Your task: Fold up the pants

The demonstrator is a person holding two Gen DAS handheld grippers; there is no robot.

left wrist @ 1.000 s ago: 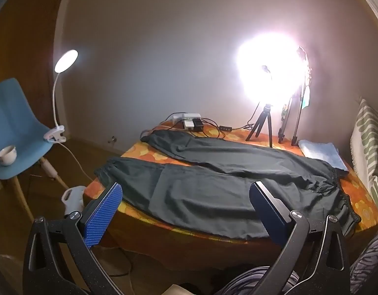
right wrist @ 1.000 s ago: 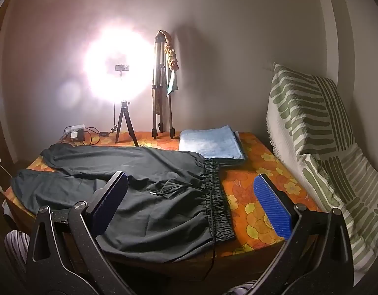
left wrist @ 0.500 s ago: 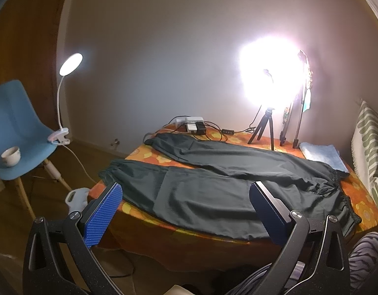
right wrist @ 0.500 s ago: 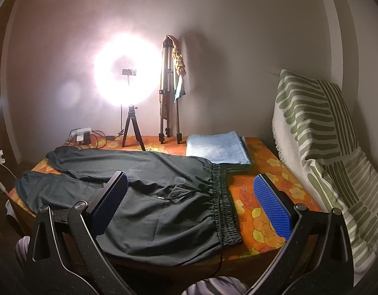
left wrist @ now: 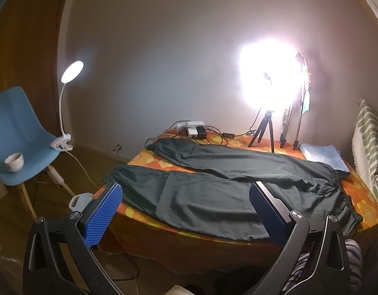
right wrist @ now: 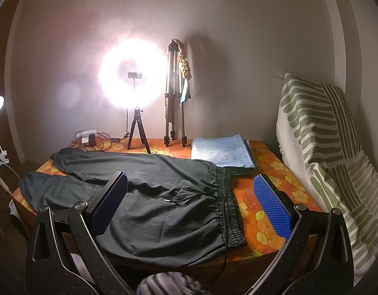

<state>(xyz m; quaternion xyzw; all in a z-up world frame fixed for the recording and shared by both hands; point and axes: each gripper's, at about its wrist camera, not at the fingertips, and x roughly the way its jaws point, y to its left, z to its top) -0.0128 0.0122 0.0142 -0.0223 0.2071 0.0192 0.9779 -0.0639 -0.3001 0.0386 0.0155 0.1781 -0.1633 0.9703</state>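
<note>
**Both grippers wide, pants flat on the table ahead**

I hold my left gripper (left wrist: 186,211) off the near edge of the table (left wrist: 213,242), its blue-padded fingers spread wide with nothing between them. Past the fingers the dark pants (left wrist: 213,189) lie spread flat on the orange flowered tablecloth (left wrist: 365,201), legs running away to the left and the elastic waistband toward the right. The near leg lies just beyond my left gripper, apart from it, and its cuff reaches the table's left corner.

My right gripper (right wrist: 191,201) hangs likewise short of the table, fingers wide apart and empty. Seen from it, the pants (right wrist: 152,211) fill the left and middle of the table; the waistband (right wrist: 228,209) runs between the two fingers, nearer the right one, and a drawstring hangs over the near edge. Neither gripper touches the cloth.

Behind the waistband lies a folded light blue towel (right wrist: 220,152). At the far edge stand a lit ring light (right wrist: 132,78) on a small tripod, a taller folded tripod (right wrist: 174,93) and a power strip (right wrist: 87,134). A green-striped cushion (right wrist: 324,147) leans to the right.
</note>
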